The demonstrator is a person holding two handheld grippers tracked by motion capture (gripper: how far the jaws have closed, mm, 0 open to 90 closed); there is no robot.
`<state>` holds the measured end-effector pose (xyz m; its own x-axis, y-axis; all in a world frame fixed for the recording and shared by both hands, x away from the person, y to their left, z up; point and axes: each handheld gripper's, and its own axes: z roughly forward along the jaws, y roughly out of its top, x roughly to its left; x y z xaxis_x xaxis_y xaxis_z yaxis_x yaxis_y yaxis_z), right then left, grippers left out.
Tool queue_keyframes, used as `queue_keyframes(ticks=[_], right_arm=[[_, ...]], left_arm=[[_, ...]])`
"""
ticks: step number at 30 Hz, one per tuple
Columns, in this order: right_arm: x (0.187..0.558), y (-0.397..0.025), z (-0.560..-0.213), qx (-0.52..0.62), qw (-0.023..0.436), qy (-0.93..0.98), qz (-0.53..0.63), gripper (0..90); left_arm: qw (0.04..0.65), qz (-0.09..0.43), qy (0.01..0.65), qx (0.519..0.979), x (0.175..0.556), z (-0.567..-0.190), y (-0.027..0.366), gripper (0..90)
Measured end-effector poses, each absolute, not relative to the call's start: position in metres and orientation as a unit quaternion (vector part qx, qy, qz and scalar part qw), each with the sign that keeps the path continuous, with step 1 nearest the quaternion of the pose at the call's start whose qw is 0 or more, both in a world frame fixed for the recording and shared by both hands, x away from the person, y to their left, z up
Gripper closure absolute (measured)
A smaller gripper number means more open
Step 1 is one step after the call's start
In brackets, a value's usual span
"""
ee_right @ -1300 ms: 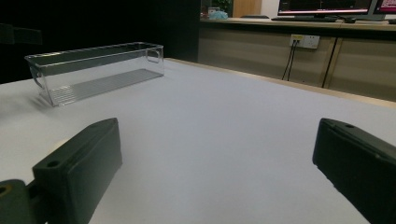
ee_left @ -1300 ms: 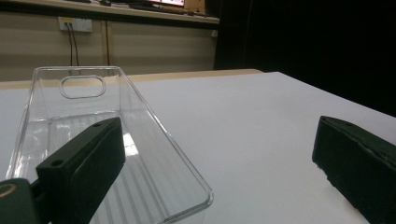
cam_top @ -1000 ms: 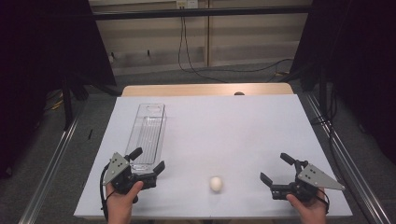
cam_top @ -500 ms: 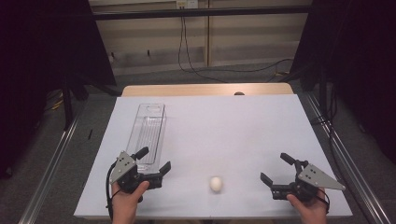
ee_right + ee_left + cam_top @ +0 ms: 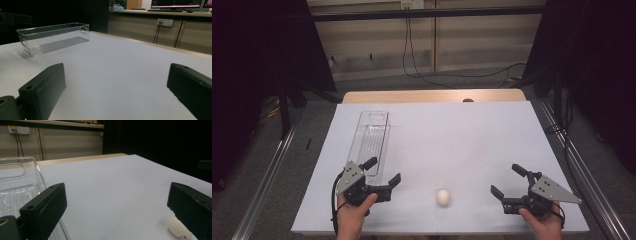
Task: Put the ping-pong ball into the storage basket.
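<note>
Nothing grasped yet: white egg (image 5: 443, 196) lying loose on the surface (image 5: 462, 140) between both tongs, pickup and placing yet to do. Left tongs (image 5: 384, 176) spread wide, empty, near the egg. Right tongs (image 5: 506, 181) likewise wide, empty. Farther off, clear bin (image 5: 371, 140) unfilled.

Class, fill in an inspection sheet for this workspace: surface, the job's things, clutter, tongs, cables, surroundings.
Surface: flat white table top, bare in the middle.
Job's things: small white egg-shaped ball near the front edge; long clear plastic bin, empty, at left.
Clutter: nothing seen.
Tongs: left tongs open beside the bin; right tongs open, holding nothing.
Cables: black wall cables hang behind the table.
Surroundings: beige wall, dark curtains at both sides.
</note>
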<state>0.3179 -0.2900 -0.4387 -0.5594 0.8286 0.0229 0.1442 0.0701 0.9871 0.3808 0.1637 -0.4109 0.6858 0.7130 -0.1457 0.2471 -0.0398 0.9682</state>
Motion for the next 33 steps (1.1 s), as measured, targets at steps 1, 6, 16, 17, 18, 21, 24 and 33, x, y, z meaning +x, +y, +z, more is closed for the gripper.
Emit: queue_keyframes(ticks=[1, 6, 16, 17, 18, 21, 24, 33], right_arm=[[0.318, -0.29, -0.439, 0.364, 0.297, 0.668, 0.577, 1.4], [0.318, -0.29, -0.439, 0.361, 0.296, 0.671, 0.576, 1.6], [0.318, -0.289, -0.439, 0.363, 0.298, 0.669, 0.576, 1.6], [0.318, -0.289, -0.439, 0.363, 0.298, 0.669, 0.576, 1.6], [0.318, -0.289, -0.439, 0.363, 0.295, 0.669, 0.577, 1.6], [0.318, -0.29, -0.439, 0.365, 0.295, 0.669, 0.576, 1.6], [0.318, -0.29, -0.439, 0.363, 0.296, 0.669, 0.576, 1.6], [0.318, -0.29, -0.439, 0.364, 0.296, 0.669, 0.576, 1.6]], left_arm=[[0.595, 0.197, 0.345, 0.698, 0.382, -0.411, 0.163, 2.6], [0.594, 0.194, 0.342, 0.702, 0.382, -0.412, 0.16, 2.6], [0.591, 0.191, 0.34, 0.706, 0.383, -0.412, 0.156, 2.7], [0.591, 0.191, 0.34, 0.706, 0.383, -0.412, 0.156, 2.7], [0.591, 0.189, 0.338, 0.707, 0.383, -0.412, 0.154, 2.7], [0.586, 0.189, 0.335, 0.713, 0.384, -0.413, 0.154, 2.7], [0.588, 0.187, 0.336, 0.711, 0.384, -0.413, 0.151, 2.7], [0.584, 0.183, 0.332, 0.717, 0.384, -0.414, 0.145, 2.7]])
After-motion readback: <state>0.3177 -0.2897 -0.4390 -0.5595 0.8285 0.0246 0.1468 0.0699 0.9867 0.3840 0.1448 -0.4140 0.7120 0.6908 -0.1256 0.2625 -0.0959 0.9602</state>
